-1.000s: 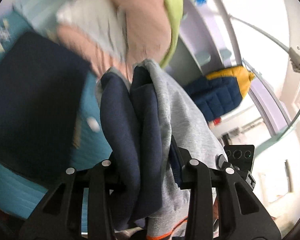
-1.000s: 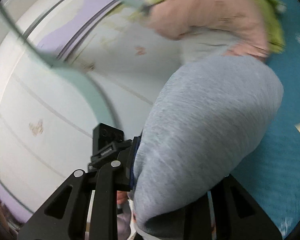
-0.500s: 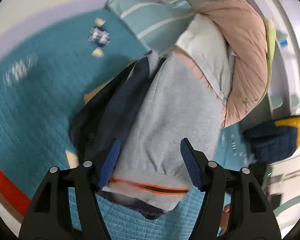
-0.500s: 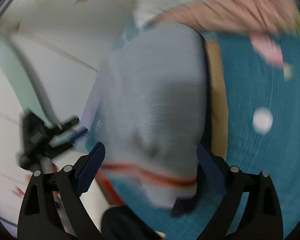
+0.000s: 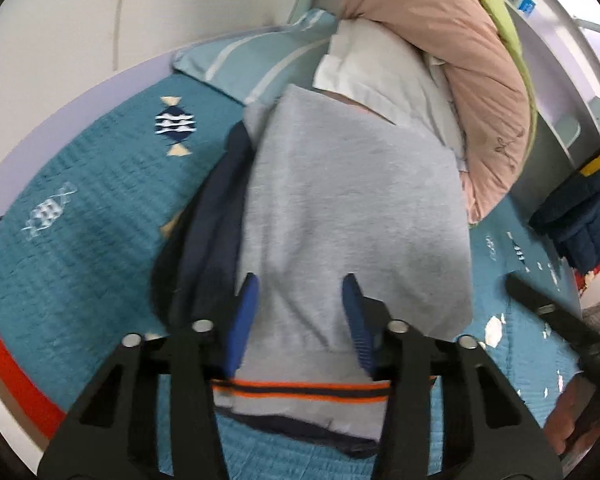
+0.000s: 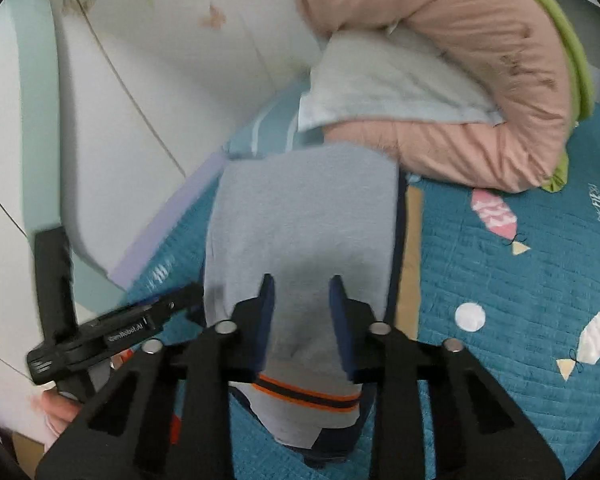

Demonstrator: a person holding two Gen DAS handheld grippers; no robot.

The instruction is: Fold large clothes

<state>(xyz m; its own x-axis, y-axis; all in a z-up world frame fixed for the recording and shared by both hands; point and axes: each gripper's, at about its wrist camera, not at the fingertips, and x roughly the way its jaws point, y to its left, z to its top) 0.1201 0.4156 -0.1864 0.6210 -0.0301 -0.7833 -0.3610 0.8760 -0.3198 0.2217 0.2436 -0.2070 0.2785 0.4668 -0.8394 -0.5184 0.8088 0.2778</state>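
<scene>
Folded grey sweatshirt (image 5: 356,216) on a teal quilt (image 5: 99,216); left gripper (image 5: 300,300) and right gripper (image 6: 302,298), jaws just closing, each pinch its hem

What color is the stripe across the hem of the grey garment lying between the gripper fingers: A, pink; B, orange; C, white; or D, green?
B: an orange stripe crosses the near hem of the grey garment spread on the teal bedspread; the right wrist view shows the same band.
</scene>
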